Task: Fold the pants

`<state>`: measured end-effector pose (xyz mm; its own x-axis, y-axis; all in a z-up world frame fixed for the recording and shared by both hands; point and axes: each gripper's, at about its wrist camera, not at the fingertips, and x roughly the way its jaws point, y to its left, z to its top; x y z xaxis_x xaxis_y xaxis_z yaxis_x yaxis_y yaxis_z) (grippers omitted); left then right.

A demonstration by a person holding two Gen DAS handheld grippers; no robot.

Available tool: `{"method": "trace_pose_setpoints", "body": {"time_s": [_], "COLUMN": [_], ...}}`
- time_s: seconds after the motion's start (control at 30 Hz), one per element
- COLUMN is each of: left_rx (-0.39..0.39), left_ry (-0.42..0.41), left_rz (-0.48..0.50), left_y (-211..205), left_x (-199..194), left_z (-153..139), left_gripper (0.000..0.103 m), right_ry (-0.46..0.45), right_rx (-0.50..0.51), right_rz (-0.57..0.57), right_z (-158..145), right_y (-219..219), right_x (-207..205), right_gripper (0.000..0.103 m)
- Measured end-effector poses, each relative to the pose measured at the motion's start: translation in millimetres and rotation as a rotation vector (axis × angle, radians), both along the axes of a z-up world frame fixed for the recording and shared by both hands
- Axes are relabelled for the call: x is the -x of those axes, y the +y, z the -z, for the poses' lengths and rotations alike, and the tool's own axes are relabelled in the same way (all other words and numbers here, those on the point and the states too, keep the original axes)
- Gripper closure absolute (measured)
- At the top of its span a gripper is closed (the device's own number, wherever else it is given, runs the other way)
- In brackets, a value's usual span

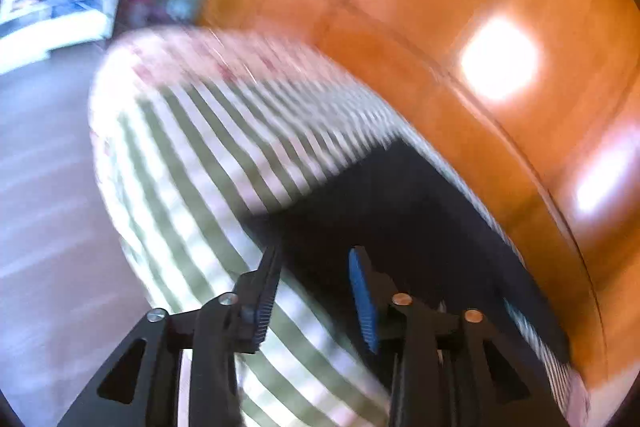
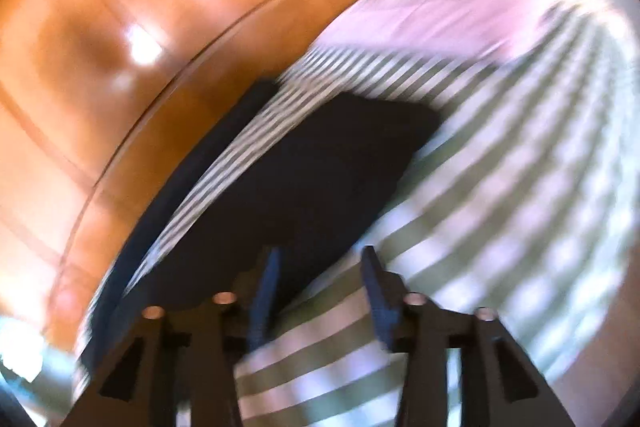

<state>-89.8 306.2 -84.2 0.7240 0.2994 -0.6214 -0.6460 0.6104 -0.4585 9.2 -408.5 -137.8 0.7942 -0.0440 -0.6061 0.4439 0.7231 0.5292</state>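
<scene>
Both views are motion-blurred. The dark navy pants lie flat on a green-and-white striped cloth covering the surface. My left gripper is open and empty, hovering over the near edge of the pants where they meet the stripes. In the right wrist view the pants show as a dark flat slab on the striped cloth. My right gripper is open and empty, just above the pants' near corner.
A glossy orange wooden wardrobe stands close behind the covered surface and also shows in the right wrist view. Grey floor lies to the left. A pink cloth lies at the far end of the stripes.
</scene>
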Motion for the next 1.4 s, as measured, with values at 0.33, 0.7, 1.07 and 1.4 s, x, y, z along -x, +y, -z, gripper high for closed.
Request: {"method": "trace_pose_setpoints", "body": {"time_s": [0.33,0.7,1.07,1.4], "left_rx": [0.007,-0.106,-0.062,-0.094], "left_ry": [0.019,0.169,0.043,0.042], "left_rz": [0.253,0.552,0.570,0.569], "left_y": [-66.8,-156.5,-154.0,-158.2], "left_x": [-116.8,-240.7,-236.3,-240.6], "left_z": [-7.7,36.7,40.3,45.5], "left_gripper": [0.044,0.034,0.023,0.022], "right_ry": [-0.090,0.039,0.062,0.063], "right_rx": [0.010,-0.063,-0.123,-0.096], "right_rz": [-0.145,-0.396,-0.280,-0.199], "right_z": [-33.9,-0.8,16.5,20.5], "right_y": [-1.5,44.9,17.8,6.9], "right_x": [-66.2,-215.3,-339.9,-374.4], "right_gripper": [0.049,0.043,0.043,0.085]}}
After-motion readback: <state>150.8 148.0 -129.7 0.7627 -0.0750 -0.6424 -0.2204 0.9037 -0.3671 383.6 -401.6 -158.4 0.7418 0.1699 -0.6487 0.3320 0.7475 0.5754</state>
